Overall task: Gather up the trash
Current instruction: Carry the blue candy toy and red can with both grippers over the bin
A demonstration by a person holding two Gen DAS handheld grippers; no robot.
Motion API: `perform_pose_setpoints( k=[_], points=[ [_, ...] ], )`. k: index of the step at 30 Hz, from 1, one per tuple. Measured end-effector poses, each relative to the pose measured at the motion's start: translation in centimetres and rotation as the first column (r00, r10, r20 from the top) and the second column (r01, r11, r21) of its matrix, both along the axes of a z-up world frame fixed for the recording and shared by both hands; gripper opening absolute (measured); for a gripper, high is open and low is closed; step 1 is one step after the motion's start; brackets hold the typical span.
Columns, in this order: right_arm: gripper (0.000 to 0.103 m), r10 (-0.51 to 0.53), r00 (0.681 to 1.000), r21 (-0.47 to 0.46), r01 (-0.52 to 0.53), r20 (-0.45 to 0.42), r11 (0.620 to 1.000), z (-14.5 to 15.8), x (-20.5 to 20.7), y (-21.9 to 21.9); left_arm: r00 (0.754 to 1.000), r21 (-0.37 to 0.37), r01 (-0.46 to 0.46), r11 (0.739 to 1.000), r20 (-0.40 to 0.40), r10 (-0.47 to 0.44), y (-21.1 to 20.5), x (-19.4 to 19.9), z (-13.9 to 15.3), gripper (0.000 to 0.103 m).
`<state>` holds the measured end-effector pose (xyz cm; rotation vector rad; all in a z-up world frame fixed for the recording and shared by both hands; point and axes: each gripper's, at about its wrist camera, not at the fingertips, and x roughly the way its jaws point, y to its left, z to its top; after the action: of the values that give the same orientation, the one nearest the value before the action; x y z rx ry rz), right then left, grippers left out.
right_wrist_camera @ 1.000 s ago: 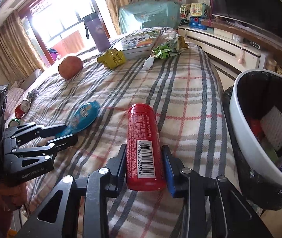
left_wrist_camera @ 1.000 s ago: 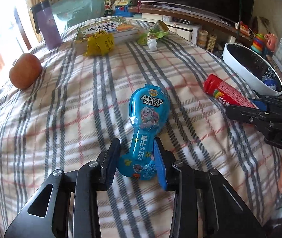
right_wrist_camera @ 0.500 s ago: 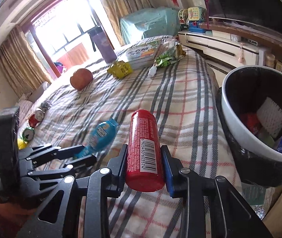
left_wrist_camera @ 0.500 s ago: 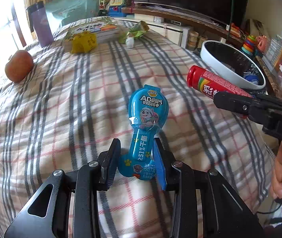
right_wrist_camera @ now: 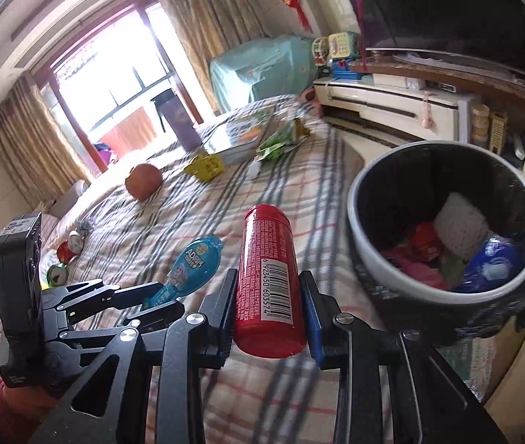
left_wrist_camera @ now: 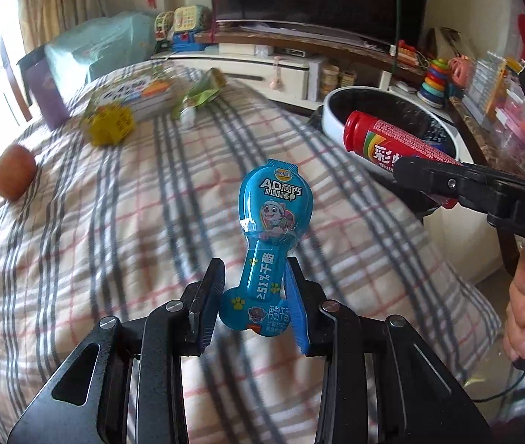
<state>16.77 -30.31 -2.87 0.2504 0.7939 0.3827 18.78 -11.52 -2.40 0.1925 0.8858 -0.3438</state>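
Low in the frame, the left hand-held gripper [left_wrist_camera: 253, 298] clamps a blue cheese-stick wrapper [left_wrist_camera: 271, 229] above the plaid bed [left_wrist_camera: 114, 222]; the right hand-held gripper [right_wrist_camera: 268, 309] pinches a red tube [right_wrist_camera: 268, 277] at centre. At right stands the half-filled trash bin [right_wrist_camera: 373, 259]. Farther, upper left, lie an apple [right_wrist_camera: 143, 181] and a yellow wrapper [right_wrist_camera: 205, 165].
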Motion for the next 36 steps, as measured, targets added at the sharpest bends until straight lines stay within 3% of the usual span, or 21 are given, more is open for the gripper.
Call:
perform_pose_setpoints(
  k=[13, 36],
  points=[
    [0.032, -0.090, 0.996, 0.004, 0.090, 0.018, 0.996, 0.7, -0.1, -4.9, 0.996, 0.017, 0.084, 0.996, 0.027, -0.084, -4.8, 0.9, 1.2, 0.032],
    [0.032, -0.123, 0.992, 0.032, 0.122, 0.009, 0.992, 0.5, -0.4, -7.4, 0.992, 0.010, 0.122, 0.992, 0.018, -0.122, -6.8, 1.2, 1.6, 0.032]
  ],
)
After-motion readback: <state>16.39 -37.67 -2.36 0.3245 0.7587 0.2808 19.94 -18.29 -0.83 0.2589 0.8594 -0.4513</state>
